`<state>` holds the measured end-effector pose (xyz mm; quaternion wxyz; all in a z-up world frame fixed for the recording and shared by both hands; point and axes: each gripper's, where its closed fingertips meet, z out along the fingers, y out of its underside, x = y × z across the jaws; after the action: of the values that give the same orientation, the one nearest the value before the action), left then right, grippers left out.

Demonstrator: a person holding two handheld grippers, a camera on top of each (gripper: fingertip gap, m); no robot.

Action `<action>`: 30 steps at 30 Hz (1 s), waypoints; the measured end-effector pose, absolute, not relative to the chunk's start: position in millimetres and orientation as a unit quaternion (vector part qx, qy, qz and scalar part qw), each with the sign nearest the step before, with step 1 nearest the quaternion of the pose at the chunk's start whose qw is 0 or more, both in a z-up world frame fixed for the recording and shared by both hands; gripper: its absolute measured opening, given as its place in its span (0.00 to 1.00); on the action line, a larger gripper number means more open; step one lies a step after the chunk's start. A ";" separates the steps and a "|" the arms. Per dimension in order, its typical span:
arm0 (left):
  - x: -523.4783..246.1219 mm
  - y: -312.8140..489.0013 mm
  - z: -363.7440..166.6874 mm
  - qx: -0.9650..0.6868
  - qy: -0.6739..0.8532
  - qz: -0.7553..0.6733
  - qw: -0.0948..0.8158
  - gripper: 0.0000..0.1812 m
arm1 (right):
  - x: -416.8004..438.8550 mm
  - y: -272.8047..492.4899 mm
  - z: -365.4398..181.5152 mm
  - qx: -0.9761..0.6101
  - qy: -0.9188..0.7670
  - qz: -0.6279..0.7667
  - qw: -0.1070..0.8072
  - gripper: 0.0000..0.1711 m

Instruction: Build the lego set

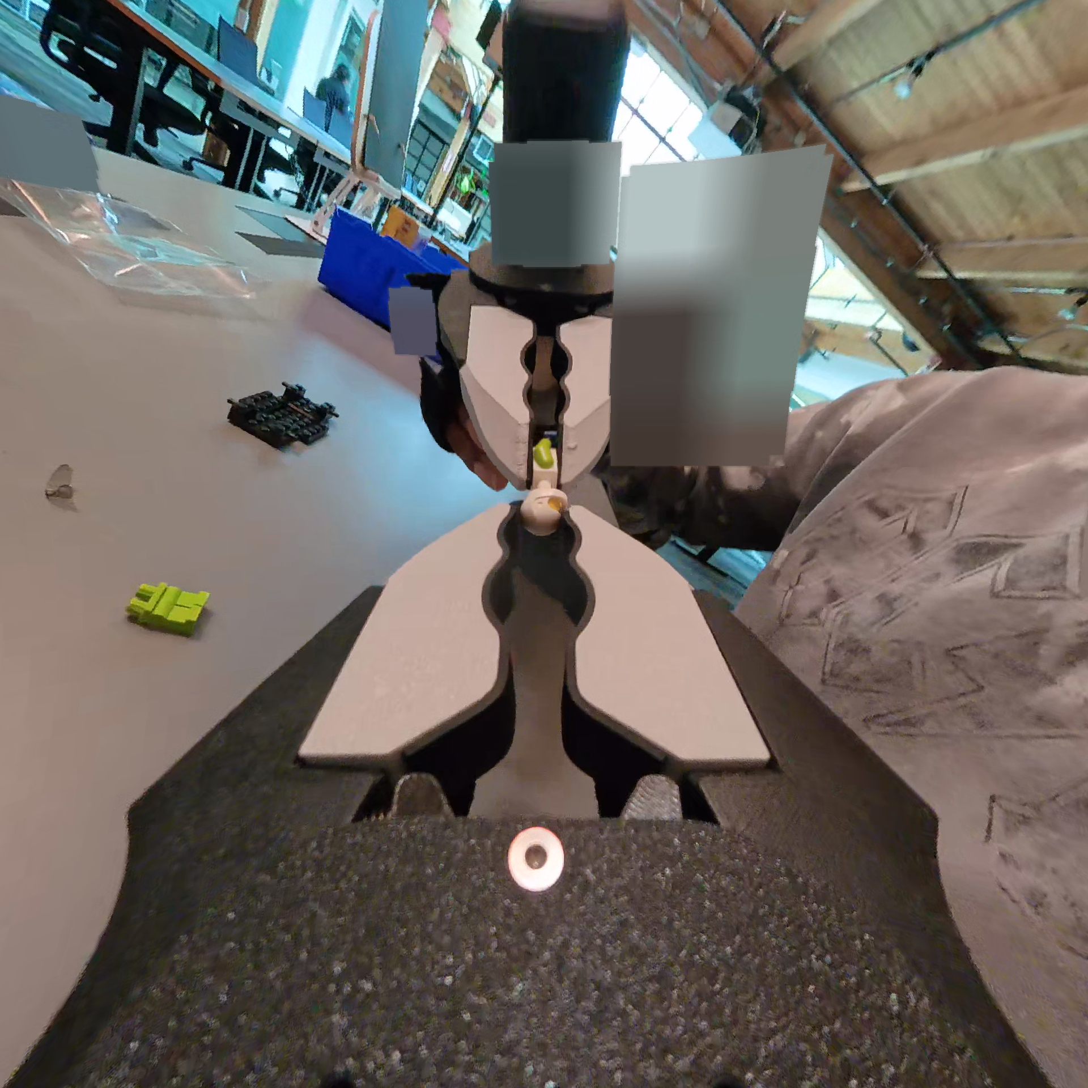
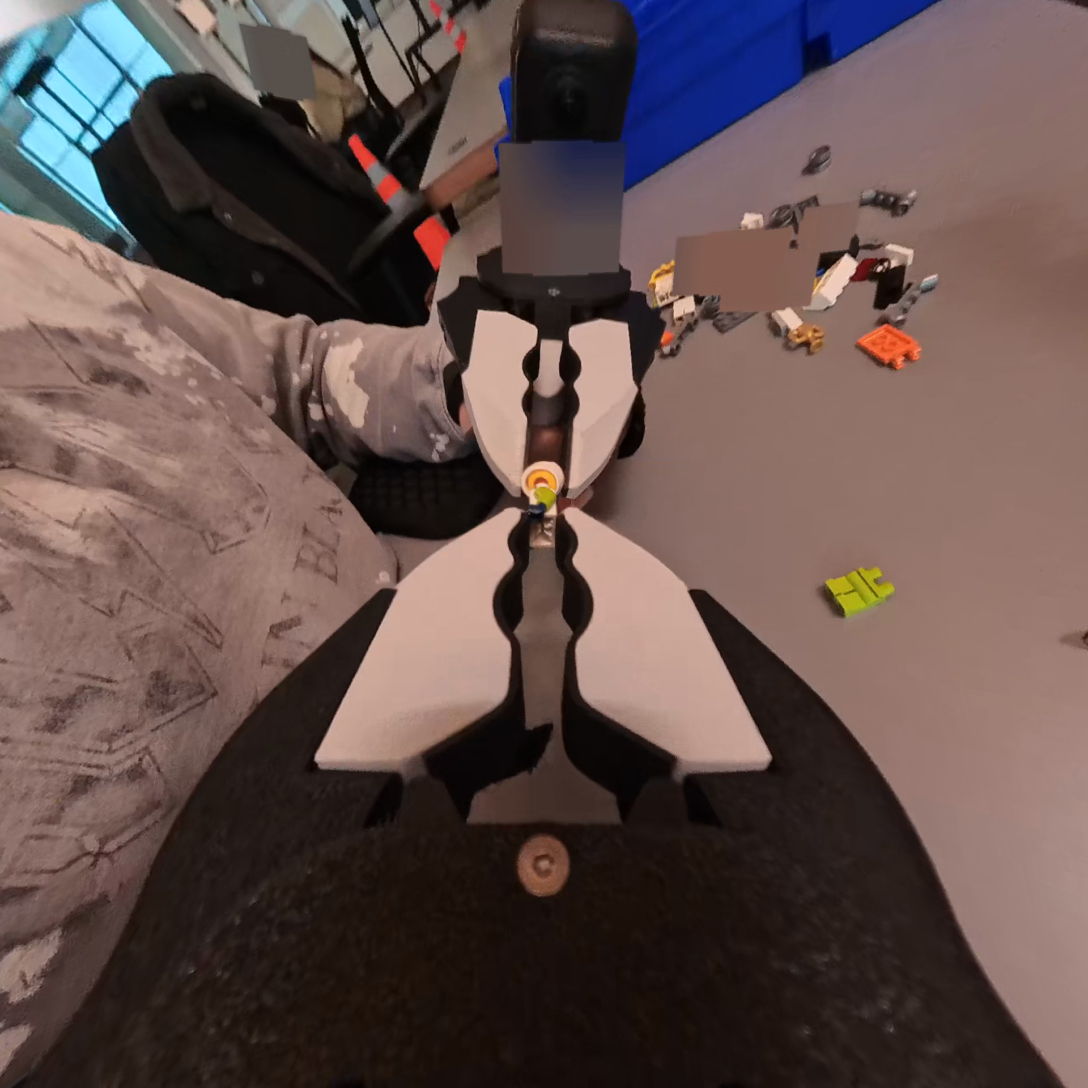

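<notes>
My two grippers meet tip to tip above the grey table. My left gripper is shut on a small white round piece with a yellow-orange centre. It also shows in the right wrist view. My right gripper is shut on a small lime, blue and white piece. It shows between that gripper's fingers in the left wrist view. The two pieces touch or nearly touch end to end. How deep each piece sits in its jaws is hidden.
A black brick assembly, a lime piece and a small clear piece lie on the table. A pile of loose pieces with an orange plate lies farther off. A blue bin and clear plastic bags are nearby. The person's grey sleeves are close. Both grippers' tips are close together, under 4 cm apart.
</notes>
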<state>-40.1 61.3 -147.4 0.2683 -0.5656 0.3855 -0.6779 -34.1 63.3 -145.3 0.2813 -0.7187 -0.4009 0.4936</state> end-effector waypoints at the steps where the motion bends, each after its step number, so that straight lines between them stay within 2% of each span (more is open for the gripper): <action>1: -39.4 60.4 -149.3 -0.568 0.390 -0.674 0.267 0.07 | -33.3 62.0 -147.1 -0.721 -0.408 0.488 0.275 0.05; 19: -31.7 43.8 -177.7 -0.612 0.458 -0.606 0.222 0.07 | -28.9 47.3 -171.3 -0.746 -0.457 0.442 0.198 0.05; 30: -24.4 28.7 -213.3 -0.654 0.542 -0.482 0.214 0.07 | -20.3 30.6 -202.4 -0.759 -0.543 0.327 0.149 0.05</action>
<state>-24.4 28.7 -213.3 0.2136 -0.6543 0.5420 -0.4821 -20.3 30.6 -202.4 0.1487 -0.7591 -0.5428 0.3271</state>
